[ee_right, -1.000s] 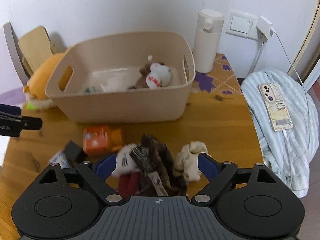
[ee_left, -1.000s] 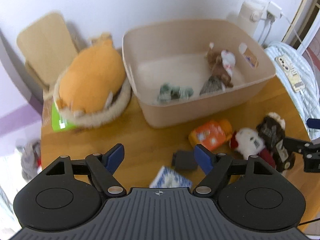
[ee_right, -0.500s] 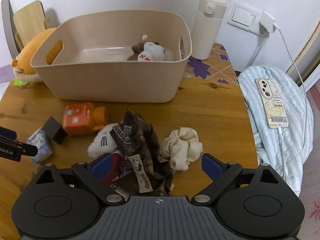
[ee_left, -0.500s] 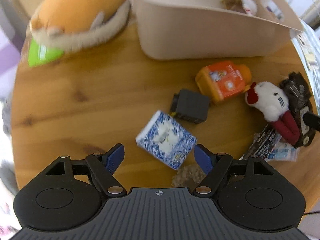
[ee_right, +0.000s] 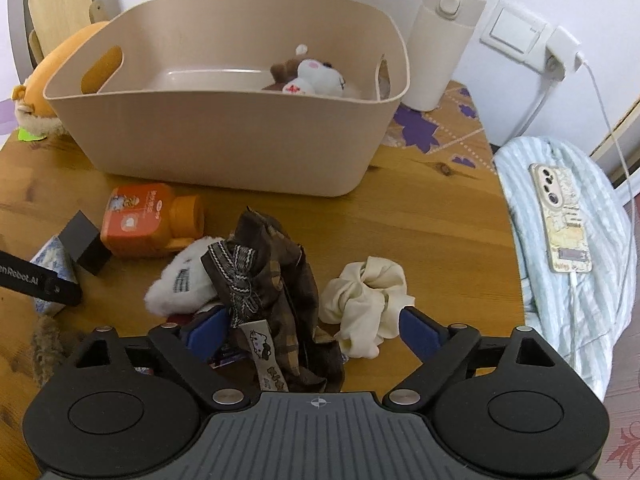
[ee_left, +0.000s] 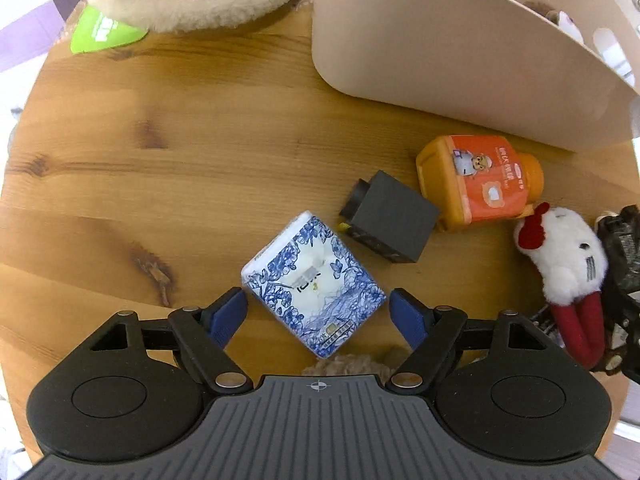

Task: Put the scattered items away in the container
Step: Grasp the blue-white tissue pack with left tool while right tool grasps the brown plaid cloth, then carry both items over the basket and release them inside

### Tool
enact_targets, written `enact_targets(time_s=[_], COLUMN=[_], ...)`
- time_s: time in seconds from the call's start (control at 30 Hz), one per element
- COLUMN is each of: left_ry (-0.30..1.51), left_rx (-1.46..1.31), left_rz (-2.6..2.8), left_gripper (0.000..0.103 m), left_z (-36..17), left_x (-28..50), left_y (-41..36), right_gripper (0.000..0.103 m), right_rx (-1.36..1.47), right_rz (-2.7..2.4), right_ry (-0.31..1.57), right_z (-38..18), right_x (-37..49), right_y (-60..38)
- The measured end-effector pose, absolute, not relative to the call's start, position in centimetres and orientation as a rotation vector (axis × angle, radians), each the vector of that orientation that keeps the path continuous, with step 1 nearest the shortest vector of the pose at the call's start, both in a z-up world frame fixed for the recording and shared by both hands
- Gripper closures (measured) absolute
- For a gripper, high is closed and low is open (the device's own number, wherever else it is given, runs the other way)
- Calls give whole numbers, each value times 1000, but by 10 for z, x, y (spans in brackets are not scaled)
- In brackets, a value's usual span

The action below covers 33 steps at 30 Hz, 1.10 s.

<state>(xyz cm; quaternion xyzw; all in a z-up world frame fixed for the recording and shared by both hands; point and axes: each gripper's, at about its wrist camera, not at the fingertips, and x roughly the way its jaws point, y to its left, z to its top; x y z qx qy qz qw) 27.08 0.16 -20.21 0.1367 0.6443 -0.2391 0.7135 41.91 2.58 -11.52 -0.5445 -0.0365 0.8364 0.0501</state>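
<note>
I hold my left gripper (ee_left: 318,310) low over the wooden table (ee_left: 120,168), its blue fingers (ee_left: 228,314) spread wide on either side of a blue-and-white tissue pack (ee_left: 314,284) but not touching it, so that closing should pinch the pack across its width. The pack is soft, glossy plastic printed with blue flowers, lying flat and turned at an angle. Just beyond it sits a small black box (ee_left: 390,218), and past that an orange bottle (ee_left: 480,182) lying on its side near the beige plastic tub (ee_right: 224,136), the container, at the far side of the table. My right gripper (ee_right: 308,330) also stands wide, straddling a brown plaid cloth bow (ee_right: 272,276) and a cream scrunchie (ee_right: 368,300), gripping neither. A white plush toy (ee_right: 180,280) lies just left of the bow. One small plush (ee_right: 312,78) already rests inside the tub.
</note>
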Motion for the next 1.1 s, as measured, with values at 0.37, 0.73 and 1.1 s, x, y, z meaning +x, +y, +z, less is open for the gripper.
enact_targets(time_s=[0.37,0.73,1.1], left_ry=[1315,1302,1235], left_rx=[382,372,327], left_rz=[-562,-611,-647], left_gripper=[45,54,54], left_z=[-193,-191,-168], left_x=[249,257,266], left_y=[-6,1,11], right_gripper=[64,68,69], right_rx=[-1687,-1652,-1553], right_rz=[2601,2620,2674], right_ry=[102,138,185], right_z=[-118,-109,-78], right_x=[417,426,439], right_y=[33,38,43])
